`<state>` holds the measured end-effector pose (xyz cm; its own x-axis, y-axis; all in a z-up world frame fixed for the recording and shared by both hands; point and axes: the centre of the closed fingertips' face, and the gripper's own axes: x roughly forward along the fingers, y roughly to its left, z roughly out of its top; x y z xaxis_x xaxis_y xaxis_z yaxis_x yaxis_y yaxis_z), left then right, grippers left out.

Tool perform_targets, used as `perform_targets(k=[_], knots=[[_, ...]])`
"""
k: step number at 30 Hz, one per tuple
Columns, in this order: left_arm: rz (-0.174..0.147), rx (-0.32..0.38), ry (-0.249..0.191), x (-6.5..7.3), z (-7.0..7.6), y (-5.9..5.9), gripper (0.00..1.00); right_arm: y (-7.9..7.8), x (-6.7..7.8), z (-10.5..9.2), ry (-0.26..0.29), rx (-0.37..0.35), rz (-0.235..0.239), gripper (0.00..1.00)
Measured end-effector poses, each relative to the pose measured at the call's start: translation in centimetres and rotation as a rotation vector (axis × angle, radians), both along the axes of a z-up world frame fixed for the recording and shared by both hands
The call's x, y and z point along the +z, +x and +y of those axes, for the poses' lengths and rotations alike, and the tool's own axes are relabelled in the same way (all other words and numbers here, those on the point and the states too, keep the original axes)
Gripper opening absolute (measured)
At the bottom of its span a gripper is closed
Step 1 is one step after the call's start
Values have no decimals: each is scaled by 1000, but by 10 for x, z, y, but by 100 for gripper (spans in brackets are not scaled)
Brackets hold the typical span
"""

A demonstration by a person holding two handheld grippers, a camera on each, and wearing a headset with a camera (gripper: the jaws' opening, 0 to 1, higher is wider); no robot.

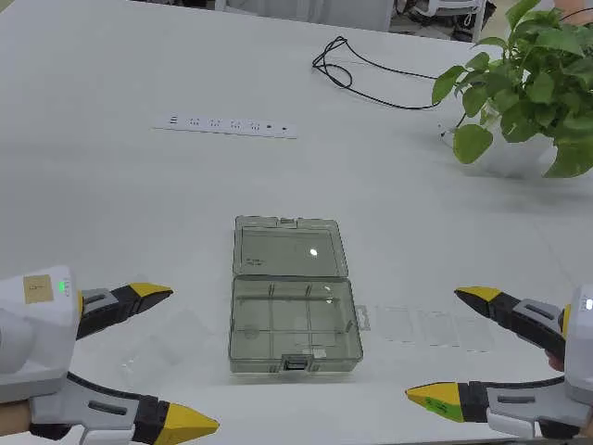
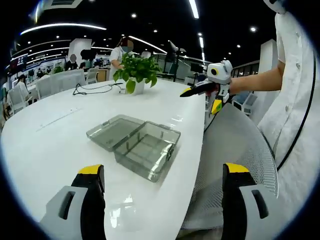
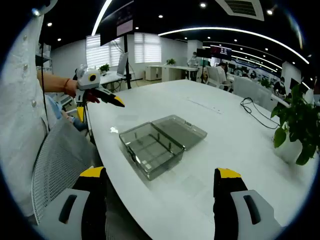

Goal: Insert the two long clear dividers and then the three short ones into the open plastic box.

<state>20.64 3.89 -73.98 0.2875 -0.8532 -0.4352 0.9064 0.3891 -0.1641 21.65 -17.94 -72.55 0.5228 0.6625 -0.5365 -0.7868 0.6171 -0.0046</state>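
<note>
The box (image 1: 295, 311) lies open in the middle of the bench (image 1: 111, 204), close to the near edge, with its lid flat on the far side and its latch toward the person. Thin lines cross its inside; whether these are slots or dividers already seated cannot be told.

Just right of the box a row of short dividers (image 1: 435, 327) lies flat, the nearest one almost touching the box wall. To the left, a little apart from the box, the faint outlines of long dividers (image 1: 176, 336) lie flat on the bench.

The left tool (image 1: 171, 360) hangs by the near-left edge, jaws spread wide and holding nothing, with the long dividers between its tips. The right tool (image 1: 454, 345) hangs by the near-right edge, likewise spread and bare, its tips at the end of the short row.

Between the tools the space over the box is open. Well beyond the lid lie a power strip (image 1: 225, 125) and a black cable (image 1: 371, 69), with a plant (image 1: 533, 83) at the far right, all well apart from the box
</note>
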Motion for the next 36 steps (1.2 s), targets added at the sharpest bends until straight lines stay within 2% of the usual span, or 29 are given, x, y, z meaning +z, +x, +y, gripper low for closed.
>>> perform_targets(k=[36], knots=[[16,-19,17,-5,-1,0,99,1,-5,1,-6,7,5,88]])
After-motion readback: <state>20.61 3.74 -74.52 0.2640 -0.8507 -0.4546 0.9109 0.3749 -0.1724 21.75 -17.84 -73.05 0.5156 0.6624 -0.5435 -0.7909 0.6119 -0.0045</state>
